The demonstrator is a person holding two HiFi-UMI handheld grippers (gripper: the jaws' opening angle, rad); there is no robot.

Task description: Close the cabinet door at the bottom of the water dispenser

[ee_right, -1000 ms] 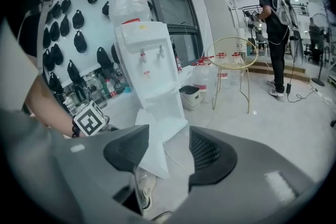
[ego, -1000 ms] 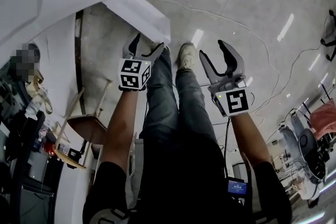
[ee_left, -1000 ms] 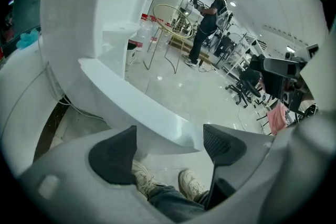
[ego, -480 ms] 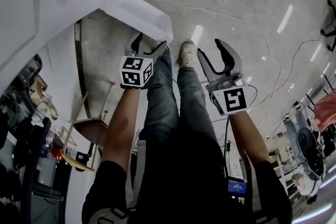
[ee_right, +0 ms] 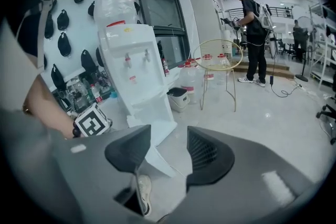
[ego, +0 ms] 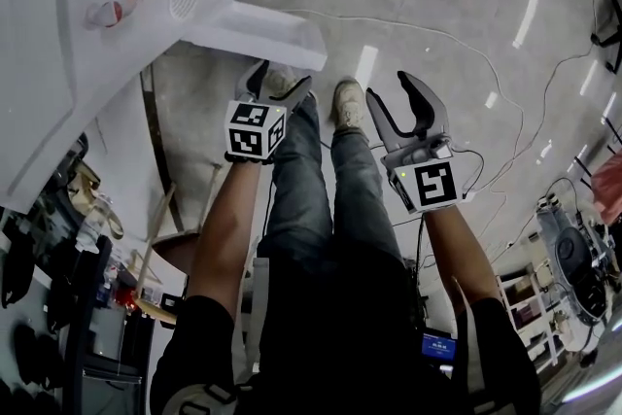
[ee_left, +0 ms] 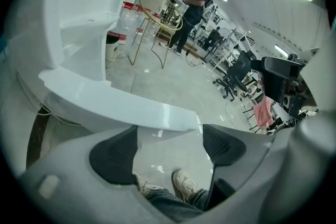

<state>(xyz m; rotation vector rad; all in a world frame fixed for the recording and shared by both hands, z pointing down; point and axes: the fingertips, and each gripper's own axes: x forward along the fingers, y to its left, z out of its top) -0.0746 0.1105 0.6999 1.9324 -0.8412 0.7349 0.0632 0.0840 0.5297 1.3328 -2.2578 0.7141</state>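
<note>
The white water dispenser (ego: 87,63) fills the upper left of the head view. Its bottom cabinet door (ego: 258,24) stands swung out over the floor. My left gripper (ego: 280,78) is open just below the door's free edge, and nothing is between its pads. In the left gripper view the door (ee_left: 121,107) lies close ahead of the left gripper (ee_left: 168,147). My right gripper (ego: 396,92) hangs open to the right, away from the door. Its jaws have just been closing a little, with nothing between them. The right gripper view shows the dispenser (ee_right: 131,60) and its door (ee_right: 155,134) beyond the right gripper (ee_right: 168,155).
My own legs and shoes (ego: 345,102) are under both grippers. A gold wire table (ee_right: 218,63), a small bin (ee_right: 178,97) and water bottles stand beside the dispenser. A person (ee_right: 254,23) stands further off. Cables (ego: 486,112) run across the floor, and a wooden chair (ego: 165,228) is at the left.
My left gripper has edged toward the open door's edge. The head view has swung, so more of the dispenser shows. The right gripper has hardly moved and its jaws look slightly narrower.
</note>
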